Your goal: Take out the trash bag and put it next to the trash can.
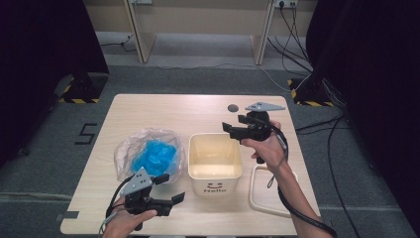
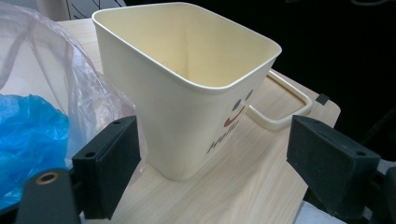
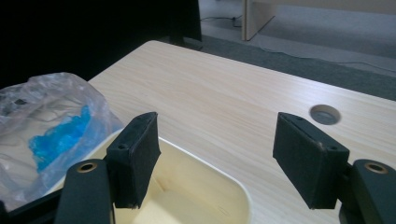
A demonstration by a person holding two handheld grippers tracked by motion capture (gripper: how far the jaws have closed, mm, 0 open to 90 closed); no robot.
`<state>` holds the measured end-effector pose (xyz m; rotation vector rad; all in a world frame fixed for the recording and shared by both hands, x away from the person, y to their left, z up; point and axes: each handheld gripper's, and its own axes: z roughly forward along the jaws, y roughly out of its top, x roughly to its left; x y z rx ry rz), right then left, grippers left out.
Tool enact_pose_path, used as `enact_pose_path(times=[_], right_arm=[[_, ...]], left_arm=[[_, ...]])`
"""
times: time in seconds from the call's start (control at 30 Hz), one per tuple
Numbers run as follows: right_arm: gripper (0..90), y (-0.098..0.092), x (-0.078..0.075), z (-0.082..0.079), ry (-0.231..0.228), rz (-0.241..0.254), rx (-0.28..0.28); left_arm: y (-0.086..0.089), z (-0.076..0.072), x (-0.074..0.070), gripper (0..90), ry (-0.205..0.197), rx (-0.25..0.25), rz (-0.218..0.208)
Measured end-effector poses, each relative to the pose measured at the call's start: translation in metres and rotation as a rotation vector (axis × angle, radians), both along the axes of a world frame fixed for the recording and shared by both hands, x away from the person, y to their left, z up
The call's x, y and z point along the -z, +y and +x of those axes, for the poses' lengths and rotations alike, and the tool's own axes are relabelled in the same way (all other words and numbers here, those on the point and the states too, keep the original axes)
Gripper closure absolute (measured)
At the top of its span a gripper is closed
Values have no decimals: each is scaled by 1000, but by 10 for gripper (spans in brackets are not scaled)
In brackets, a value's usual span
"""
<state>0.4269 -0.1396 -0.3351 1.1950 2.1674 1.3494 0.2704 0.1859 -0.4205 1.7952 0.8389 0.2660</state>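
We see a cream plastic bin [image 1: 215, 161] standing upright at the middle of the wooden table [image 1: 148, 106], its printed smiley face turned toward the person, with a clear plastic bag [image 1: 130, 148] holding crumpled blue material [image 1: 156, 156] just beside it on the left and a cream rim frame [image 1: 262, 198] lying flat on the right. The left gripper [image 1: 171, 188] hovers near the table's front edge, jaws spread wide and empty, aimed at the bin's front left corner. The right gripper [image 1: 233, 130] hangs over the bin's far right corner, jaws likewise apart with nothing between them; in the right gripper view one pad [image 3: 135, 158] sits above the bin's rim. We judge the step in hand to be lining the bin with the bag. To do it well, we would pinch the bag's thin film near its open mouth rather than the blue bundle, lift it clear without dragging the light bin sideways, and steady the bin's rim with the other gripper while the mouth is spread.
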Motion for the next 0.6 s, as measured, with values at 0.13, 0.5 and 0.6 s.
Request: enact_pose_path(times=[0.13,0.5,0.6], right_arm=[[315,-21,6,-6,-3,1,32],[316,-67,34,-15,17,-13,119],[316,-76,43,-17,25,-16,142]], left_arm=[[-5,-3,9,165,0,14,5],[-17,-10,29,165,-8,46,48],[-17,-11,34,165,-4,47,47]])
